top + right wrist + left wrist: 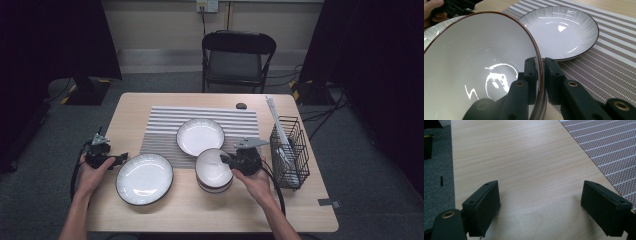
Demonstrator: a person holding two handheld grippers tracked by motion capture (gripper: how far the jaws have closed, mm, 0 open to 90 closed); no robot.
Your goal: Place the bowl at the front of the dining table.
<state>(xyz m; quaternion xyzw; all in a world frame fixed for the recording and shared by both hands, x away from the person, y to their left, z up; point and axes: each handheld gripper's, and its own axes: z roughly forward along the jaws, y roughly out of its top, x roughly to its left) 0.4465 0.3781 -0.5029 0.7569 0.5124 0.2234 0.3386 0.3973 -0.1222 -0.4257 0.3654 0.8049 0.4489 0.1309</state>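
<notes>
A white bowl with a brown rim tops a short stack of bowls at the table's front middle. My right gripper is shut on its right rim. In the right gripper view one jaw stands inside the bowl and the other outside, and the gripper pinches the rim between them. My left gripper rests at the table's left, beside a large white plate. Its jaws stand open over bare wood with nothing between them.
A shallow white plate lies on a striped placemat behind the bowls. A black wire rack holding flat pale items stands at the right edge. A small dark object lies near the far edge. A folding chair stands beyond the table.
</notes>
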